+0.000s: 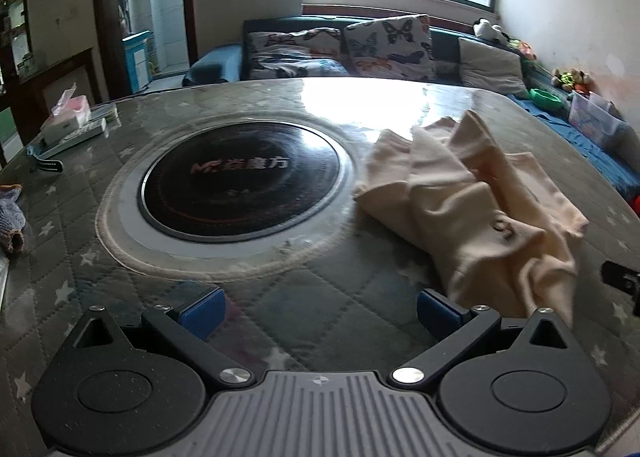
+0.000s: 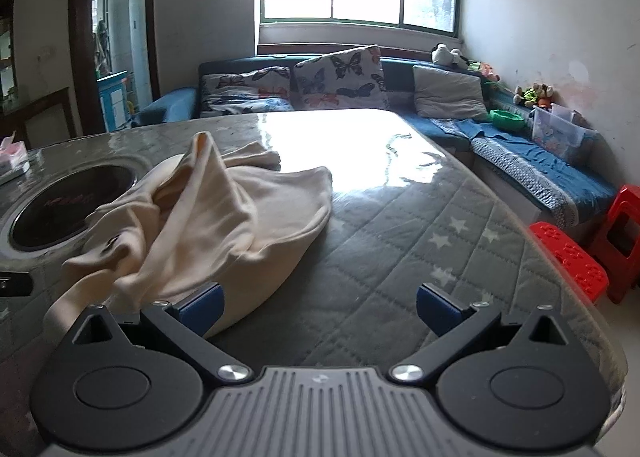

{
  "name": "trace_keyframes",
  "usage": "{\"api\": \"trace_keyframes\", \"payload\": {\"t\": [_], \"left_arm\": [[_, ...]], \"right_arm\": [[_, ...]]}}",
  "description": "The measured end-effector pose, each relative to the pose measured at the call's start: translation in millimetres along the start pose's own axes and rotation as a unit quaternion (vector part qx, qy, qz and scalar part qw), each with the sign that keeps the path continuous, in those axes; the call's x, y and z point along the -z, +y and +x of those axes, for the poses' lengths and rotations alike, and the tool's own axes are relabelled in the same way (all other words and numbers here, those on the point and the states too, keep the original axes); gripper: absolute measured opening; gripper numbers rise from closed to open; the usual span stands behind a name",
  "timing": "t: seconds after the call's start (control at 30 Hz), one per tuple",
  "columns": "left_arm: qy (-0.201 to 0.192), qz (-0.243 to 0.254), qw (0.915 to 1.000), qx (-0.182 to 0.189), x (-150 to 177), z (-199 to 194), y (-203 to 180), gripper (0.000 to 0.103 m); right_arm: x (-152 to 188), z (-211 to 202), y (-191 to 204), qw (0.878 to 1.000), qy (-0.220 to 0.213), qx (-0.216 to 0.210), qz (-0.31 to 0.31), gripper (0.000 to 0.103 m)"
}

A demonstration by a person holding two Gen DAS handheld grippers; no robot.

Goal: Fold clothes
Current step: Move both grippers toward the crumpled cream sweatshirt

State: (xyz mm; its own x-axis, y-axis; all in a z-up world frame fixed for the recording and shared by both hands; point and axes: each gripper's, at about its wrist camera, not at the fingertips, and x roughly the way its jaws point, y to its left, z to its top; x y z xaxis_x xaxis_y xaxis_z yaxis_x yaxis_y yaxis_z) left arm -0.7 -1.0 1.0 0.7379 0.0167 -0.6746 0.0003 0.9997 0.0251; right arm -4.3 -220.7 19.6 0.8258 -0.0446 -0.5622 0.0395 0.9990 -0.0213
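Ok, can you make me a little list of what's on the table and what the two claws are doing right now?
clothing: one cream garment, crumpled in a heap, not folded yet
surface: table with a grey quilted star-print cover
built into table: round black cooktop, garment lying beside it with an edge over its rim
left claw: open, holding nothing, garment to its right
right claw: open, holding nothing, garment to its left, its left finger against the cloth edge
also on table: pink tissue box at the far left
behind table: blue sofa with butterfly cushions
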Motion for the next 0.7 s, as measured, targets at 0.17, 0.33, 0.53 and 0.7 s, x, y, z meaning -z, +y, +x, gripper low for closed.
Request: {"api": "trace_keyframes", "payload": {"t": [0.17, 0.33, 0.53, 0.7], "left_arm": [[-0.002, 0.01, 0.9999, -0.003, -2, -9, -7, 0.103], [0.016, 0.009, 0.9998, 0.011, 0, -14, -10, 0.103], [0.029, 0.018, 0.9993, 0.013, 4, -18, -13, 0.103], [0.033, 0.034, 0.9988, 0.009, 8, -20, -19, 0.103]], "right_arm": [[7, -10, 9, 1.0, -0.013, -0.001, -0.009, 0.103], [8, -13, 7, 1.0, 0.018, -0.024, -0.009, 0.103], [11, -20, 12, 0.999, 0.026, -0.035, -0.016, 0.103], [12, -25, 14, 0.999, 0.03, -0.042, -0.018, 0.103]]}}
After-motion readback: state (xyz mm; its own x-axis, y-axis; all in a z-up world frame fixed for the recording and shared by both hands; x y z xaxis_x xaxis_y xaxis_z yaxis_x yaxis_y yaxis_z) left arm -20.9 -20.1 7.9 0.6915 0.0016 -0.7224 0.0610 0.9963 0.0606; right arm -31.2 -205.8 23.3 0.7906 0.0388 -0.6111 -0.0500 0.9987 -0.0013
